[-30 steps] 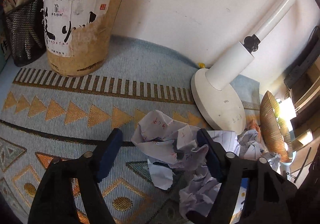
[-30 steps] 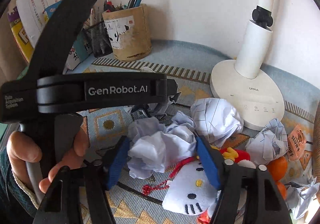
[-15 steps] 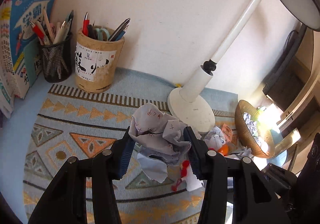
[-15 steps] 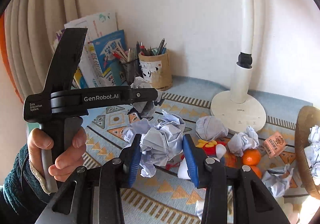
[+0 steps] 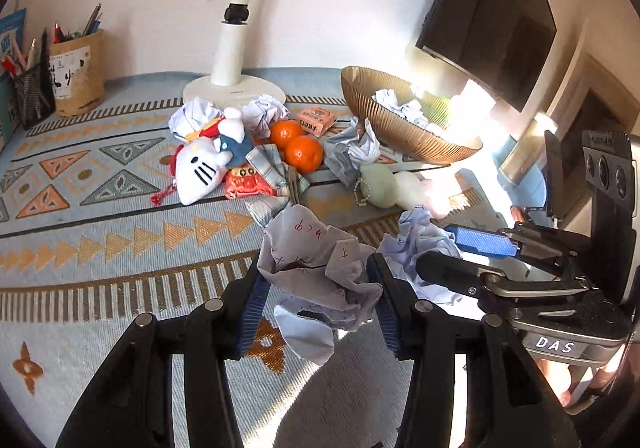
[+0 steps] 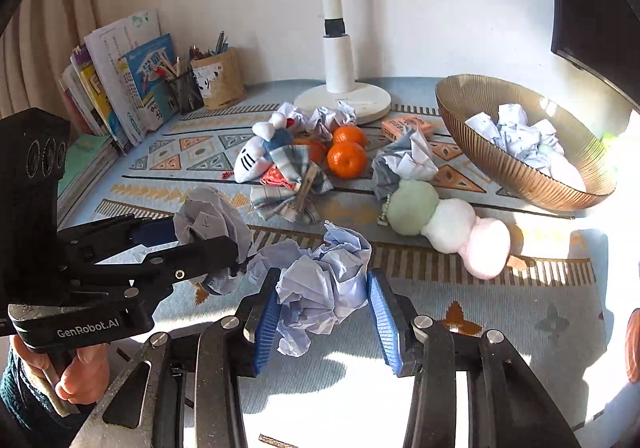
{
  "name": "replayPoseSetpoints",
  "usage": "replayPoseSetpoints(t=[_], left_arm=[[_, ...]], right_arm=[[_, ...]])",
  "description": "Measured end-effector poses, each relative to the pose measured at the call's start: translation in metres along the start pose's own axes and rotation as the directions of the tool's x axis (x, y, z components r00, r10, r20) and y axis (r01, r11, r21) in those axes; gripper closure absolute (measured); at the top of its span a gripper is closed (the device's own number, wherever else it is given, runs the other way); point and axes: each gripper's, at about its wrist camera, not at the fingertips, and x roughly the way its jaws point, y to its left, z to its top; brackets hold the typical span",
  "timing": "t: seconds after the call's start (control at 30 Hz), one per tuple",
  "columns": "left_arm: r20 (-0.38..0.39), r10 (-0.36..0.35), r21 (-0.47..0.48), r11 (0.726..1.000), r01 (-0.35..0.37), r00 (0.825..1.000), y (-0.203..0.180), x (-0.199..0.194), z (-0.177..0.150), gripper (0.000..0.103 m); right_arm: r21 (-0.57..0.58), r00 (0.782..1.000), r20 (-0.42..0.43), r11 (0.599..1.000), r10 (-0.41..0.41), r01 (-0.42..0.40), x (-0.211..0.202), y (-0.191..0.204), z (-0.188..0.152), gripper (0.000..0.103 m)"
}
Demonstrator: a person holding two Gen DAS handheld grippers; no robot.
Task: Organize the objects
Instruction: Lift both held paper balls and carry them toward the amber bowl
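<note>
Both claws, left [image 5: 316, 302] and right [image 6: 322, 312], are now clenched on crumpled paper balls [image 5: 320, 272] [image 6: 324, 284], lifted off the counter [image 6: 520, 312] and swung nearer the gold bowl [image 6: 516, 168], where paper is collected.

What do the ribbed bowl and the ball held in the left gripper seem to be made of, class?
Ribbed bowl: probably tinted glass or plastic, glossy amber-brown; fine ridges catch the sunlight. Ball in the left gripper: crumpled paper, matte white, with sharp creases and red pen marks.
</note>
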Motion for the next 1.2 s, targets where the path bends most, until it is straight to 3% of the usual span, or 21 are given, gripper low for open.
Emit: replayPoseSetpoints(t=[0.1,0.17,0.2,0.3,0.43,0.7,0.77,0.8,0.83,1.0,1.1,1.2], left_arm=[[-0.023,0.045,-0.001,0.999,-0.045,0.999,0.002,0.013,-0.005,0.057],[-0.033,0.049,-0.017,0.999,-0.049,0.998,0.006,0.015,-0.006,0.057],[-0.03,0.037,-0.026,0.999,-0.038,0.999,0.008,0.015,-0.006,0.057],[-0.03,0.024,-0.032,0.999,-0.025,0.999,0.01,0.016,-0.009,0.055],[-0.024,0.009,-0.031,0.999,-0.01,1.0,0.01,0.016,-0.009,0.055],[-0.026,0.034,0.006,0.999,-0.034,0.999,0.004,0.017,-0.009,0.054],[-0.027,0.04,0.012,0.999,-0.039,0.999,0.004,0.017,-0.009,0.054],[-0.027,0.04,0.013,0.999,-0.04,0.999,0.004,0.017,-0.009,0.054],[-0.028,0.04,0.013,0.999,-0.039,0.999,0.004,0.017,-0.009,0.054],[-0.033,0.037,0.001,0.999,-0.037,0.999,0.005,0.016,-0.009,0.054],[-0.053,-0.015,-0.002,1.0,0.015,0.998,-0.003,0.011,-0.007,0.055],[-0.007,-0.061,0.044,0.997,0.061,0.998,-0.025,-0.005,0.014,0.055]], right_arm=[[0.053,0.999,-0.048,0.998,-0.022,0.025,0.011,-0.014,-0.008,0.06],[0.1,0.998,-0.062,0.995,0.009,-0.003,0.01,-0.025,-0.017,0.049],[0.125,0.997,-0.067,0.992,0.025,-0.017,0.009,-0.03,-0.02,0.037],[0.159,0.997,-0.073,0.987,0.033,-0.021,0.002,-0.035,-0.028,0.034],[0.173,0.996,-0.074,0.984,0.046,-0.032,-0.004,-0.031,-0.032,0.017],[0.193,0.995,-0.077,0.98,0.06,-0.045,0.009,-0.022,-0.034,0.017],[0.192,0.997,-0.075,0.981,0.027,-0.012,0.011,-0.02,-0.033,0.017],[0.188,0.996,-0.086,0.982,0.015,0.001,0.012,-0.019,-0.033,0.02],[0.189,0.996,-0.092,0.982,0.012,0.005,0.014,-0.02,-0.033,0.033],[0.183,0.999,-0.049,0.983,0.003,0.006,0.005,-0.023,-0.032,0.05],[0.17,1.0,-0.006,0.985,-0.031,0.032,-0.012,-0.029,-0.026,0.051],[0.178,0.994,0.082,0.983,-0.066,0.05,-0.043,-0.046,-0.01,0.051]])
